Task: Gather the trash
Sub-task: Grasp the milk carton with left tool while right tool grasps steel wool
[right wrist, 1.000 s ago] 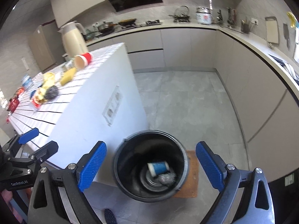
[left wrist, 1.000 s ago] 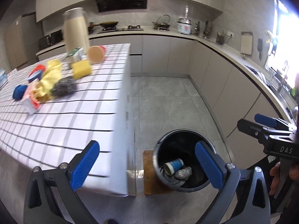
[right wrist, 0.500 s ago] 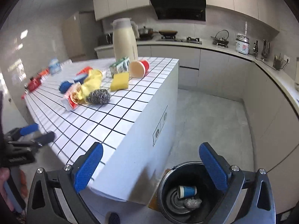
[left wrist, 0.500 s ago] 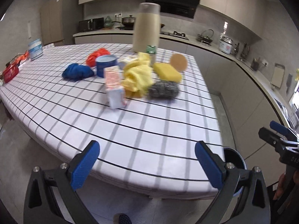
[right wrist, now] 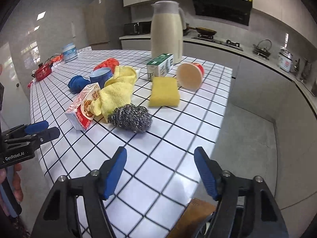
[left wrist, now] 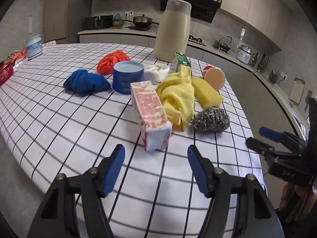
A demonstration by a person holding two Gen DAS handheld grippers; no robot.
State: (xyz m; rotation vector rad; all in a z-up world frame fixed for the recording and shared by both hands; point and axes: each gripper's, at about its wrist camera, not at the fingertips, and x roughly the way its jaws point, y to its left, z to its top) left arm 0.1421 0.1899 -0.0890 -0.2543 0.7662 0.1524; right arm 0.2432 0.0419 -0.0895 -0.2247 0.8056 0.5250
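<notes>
A red and white carton [left wrist: 151, 114] lies on the checked table [left wrist: 59, 119] straight ahead of my open, empty left gripper [left wrist: 156, 158]. It also shows in the right wrist view [right wrist: 83, 107]. Beside it are a yellow cloth [left wrist: 178, 95], a steel scourer [left wrist: 212, 120], a yellow sponge [left wrist: 207, 94], a tipped red cup [left wrist: 215, 76], a green carton [left wrist: 181, 61], a blue tub [left wrist: 128, 76], a blue rag [left wrist: 85, 81] and an orange bag [left wrist: 112, 61]. My right gripper [right wrist: 160, 170] is open and empty over the table's near corner, short of the scourer [right wrist: 130, 118].
A tall cream jug [left wrist: 172, 31] stands at the table's far side. A white jar [left wrist: 34, 46] and a red pot [right wrist: 42, 71] sit at the far left. A brown mat [right wrist: 196, 214] lies on the floor below the corner. Kitchen counters line the back and right.
Both grippers swung up from the floor bin to the table top. The left one has come close to the red and white carton. The bin has left both views.
</notes>
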